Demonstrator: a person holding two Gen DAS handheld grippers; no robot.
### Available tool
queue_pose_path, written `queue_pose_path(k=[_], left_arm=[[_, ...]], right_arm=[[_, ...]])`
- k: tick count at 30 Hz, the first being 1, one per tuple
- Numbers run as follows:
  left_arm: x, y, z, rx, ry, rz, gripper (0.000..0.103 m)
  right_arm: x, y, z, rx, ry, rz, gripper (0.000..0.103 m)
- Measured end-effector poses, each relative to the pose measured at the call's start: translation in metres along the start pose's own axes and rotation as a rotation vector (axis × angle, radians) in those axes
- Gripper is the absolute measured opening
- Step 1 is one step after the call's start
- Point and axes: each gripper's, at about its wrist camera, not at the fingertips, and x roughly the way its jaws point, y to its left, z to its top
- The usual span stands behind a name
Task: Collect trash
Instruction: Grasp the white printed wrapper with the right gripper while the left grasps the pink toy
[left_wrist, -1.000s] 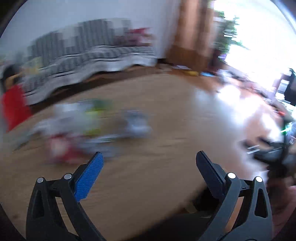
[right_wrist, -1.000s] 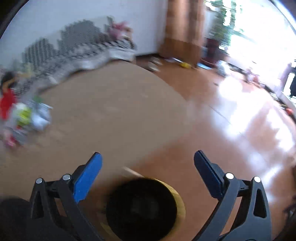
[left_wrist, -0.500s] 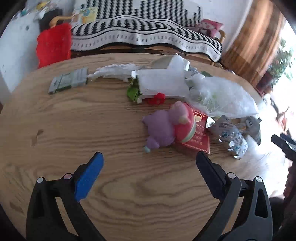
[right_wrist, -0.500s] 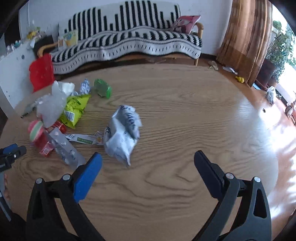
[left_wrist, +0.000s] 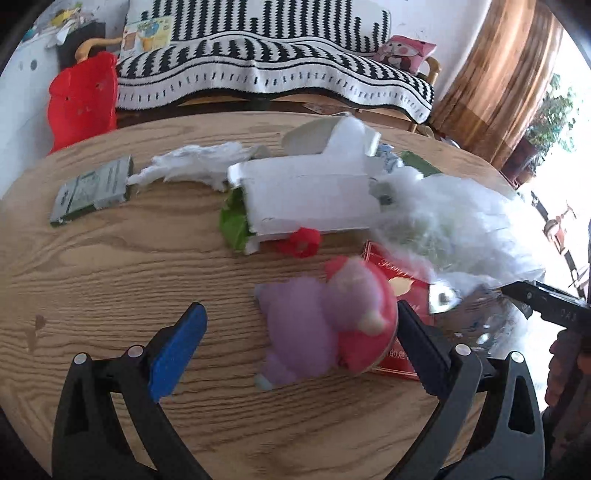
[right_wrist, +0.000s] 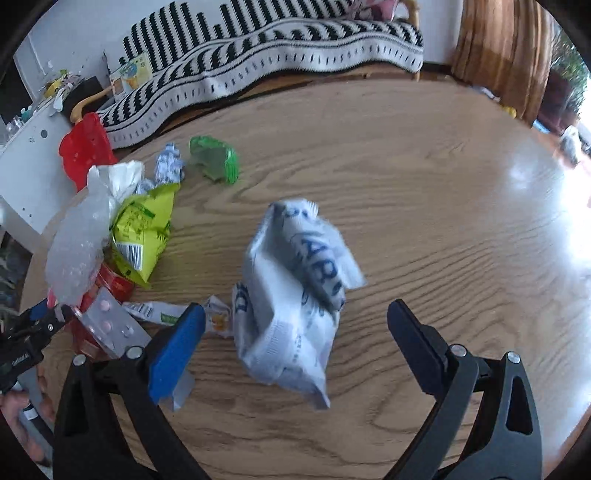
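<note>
Both grippers are spread wide and grip nothing. The right gripper (right_wrist: 295, 328) straddles the crumpled white wrapper (right_wrist: 295, 306), which lies alone near the middle of the round wooden table (right_wrist: 424, 184); the open stance appears set for closing on it. The left gripper (left_wrist: 301, 334) brackets the purple-and-pink plush toy (left_wrist: 325, 325), which rests on a red card (left_wrist: 402, 295) toward the right edge. Remaining trash clusters along the left edge in the right wrist view: yellow-green snack bag (right_wrist: 144, 229), clear plastic bag (right_wrist: 79, 247), green wrapper (right_wrist: 214, 158). No bin is visible.
</note>
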Motion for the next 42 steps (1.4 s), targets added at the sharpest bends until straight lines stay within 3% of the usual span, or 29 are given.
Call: queue_pose_path(k=[1, 4, 6, 8, 13, 16, 21, 24, 25, 28, 29, 32, 42], left_arm=[[0.000, 0.006, 0.000, -0.007, -0.006, 0.007, 0.097], [-0.001, 0.020, 0.000, -0.035, -0.018, 0.023, 0.097], [-0.002, 0.027, 0.000, -0.050, -0.022, 0.034, 0.097], [-0.005, 0.034, -0.001, -0.062, -0.029, 0.049, 0.097], [-0.006, 0.045, -0.003, -0.102, -0.012, 0.028, 0.097], [-0.011, 0.049, -0.004, -0.113, -0.018, 0.031, 0.096], [-0.026, 0.047, -0.008, -0.068, -0.052, 0.097, 0.097], [-0.028, 0.064, -0.010, -0.113, -0.047, 0.136, 0.097], [-0.028, 0.070, -0.011, -0.136, -0.043, 0.129, 0.097], [-0.030, 0.087, -0.016, -0.190, -0.028, 0.105, 0.097], [-0.031, 0.089, -0.016, -0.189, -0.027, 0.106, 0.097], [-0.033, 0.090, -0.019, -0.136, -0.031, 0.135, 0.097], [-0.017, 0.074, -0.014, -0.128, -0.012, 0.094, 0.097]], right_arm=[[0.000, -0.001, 0.001, -0.002, -0.006, 0.002, 0.092], [0.002, -0.004, 0.005, -0.019, -0.014, -0.023, 0.069], [0.001, -0.005, 0.003, -0.033, -0.021, -0.040, 0.065], [0.000, -0.006, 0.002, -0.037, -0.025, -0.038, 0.051], [-0.005, -0.013, -0.001, -0.027, -0.026, 0.009, 0.047], [-0.009, -0.017, -0.002, -0.027, -0.030, 0.032, 0.047], [-0.015, -0.025, -0.007, -0.016, -0.022, 0.049, 0.048], [-0.015, -0.028, -0.008, -0.004, -0.011, 0.049, 0.049], [-0.014, -0.029, -0.008, 0.001, -0.009, 0.048, 0.053], [-0.015, -0.028, -0.009, 0.003, -0.007, 0.043, 0.084], [-0.013, -0.026, -0.009, -0.005, -0.003, 0.031, 0.087], [-0.011, -0.023, -0.009, -0.032, 0.002, 0.024, 0.087], [-0.020, -0.014, -0.009, -0.068, -0.055, -0.048, 0.088]])
